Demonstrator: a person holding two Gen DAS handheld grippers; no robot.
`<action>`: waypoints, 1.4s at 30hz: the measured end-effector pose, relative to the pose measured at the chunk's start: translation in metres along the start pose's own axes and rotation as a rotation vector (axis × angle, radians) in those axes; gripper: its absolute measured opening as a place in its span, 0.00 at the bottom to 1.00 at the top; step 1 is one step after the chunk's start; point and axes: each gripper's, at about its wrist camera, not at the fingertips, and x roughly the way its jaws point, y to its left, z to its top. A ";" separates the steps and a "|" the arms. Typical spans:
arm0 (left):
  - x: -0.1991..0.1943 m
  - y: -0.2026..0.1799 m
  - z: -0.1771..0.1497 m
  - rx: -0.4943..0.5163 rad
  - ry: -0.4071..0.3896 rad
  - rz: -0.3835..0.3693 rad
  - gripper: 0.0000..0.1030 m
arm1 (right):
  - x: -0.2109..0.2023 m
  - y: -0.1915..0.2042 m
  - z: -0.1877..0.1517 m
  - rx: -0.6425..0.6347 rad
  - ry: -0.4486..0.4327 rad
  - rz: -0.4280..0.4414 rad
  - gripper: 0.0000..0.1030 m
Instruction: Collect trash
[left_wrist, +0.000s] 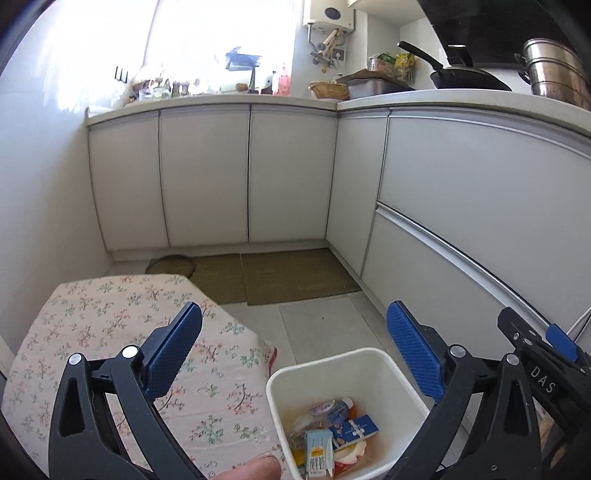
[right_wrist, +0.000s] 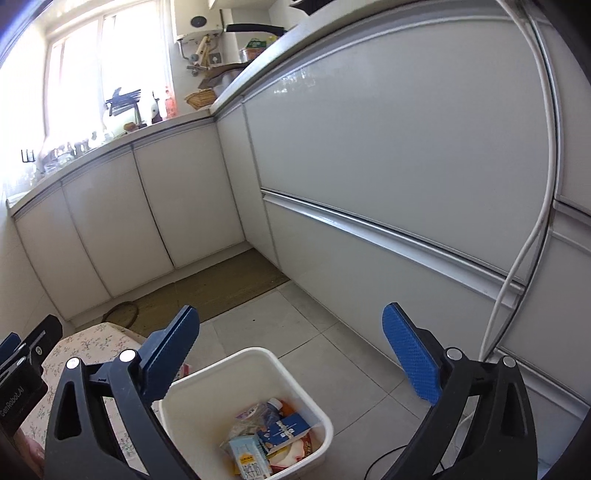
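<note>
A white square bin (left_wrist: 384, 369) stands on the tiled floor beside a table with a floral cloth (left_wrist: 110, 332). Inside it lie several pieces of trash: a small milk carton (left_wrist: 317, 454), a blue card packet (left_wrist: 356, 430) and crumpled wrappers. The bin also shows in the right wrist view (right_wrist: 207, 406), with the same trash (right_wrist: 266, 443). My left gripper (left_wrist: 295, 354) is open and empty, above the bin's near left edge. My right gripper (right_wrist: 291, 350) is open and empty, above the bin. The right gripper's body shows at the right edge of the left wrist view (left_wrist: 543, 350).
White kitchen cabinets (left_wrist: 207, 177) run along the back and right. A brown mat (left_wrist: 288, 277) lies on the floor before them. The counter holds a pan (left_wrist: 465, 77), a steel pot (left_wrist: 554, 70) and bottles. A white cable (right_wrist: 517, 258) hangs down the right cabinet.
</note>
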 end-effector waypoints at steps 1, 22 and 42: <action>-0.002 0.010 -0.001 -0.005 0.032 0.012 0.93 | -0.005 0.008 -0.002 -0.007 -0.004 -0.012 0.94; -0.095 0.148 -0.011 -0.070 -0.016 0.354 0.93 | -0.074 0.170 -0.054 -0.199 0.020 0.225 0.94; -0.089 0.177 -0.023 -0.116 0.046 0.368 0.93 | -0.074 0.201 -0.069 -0.301 0.010 0.198 0.94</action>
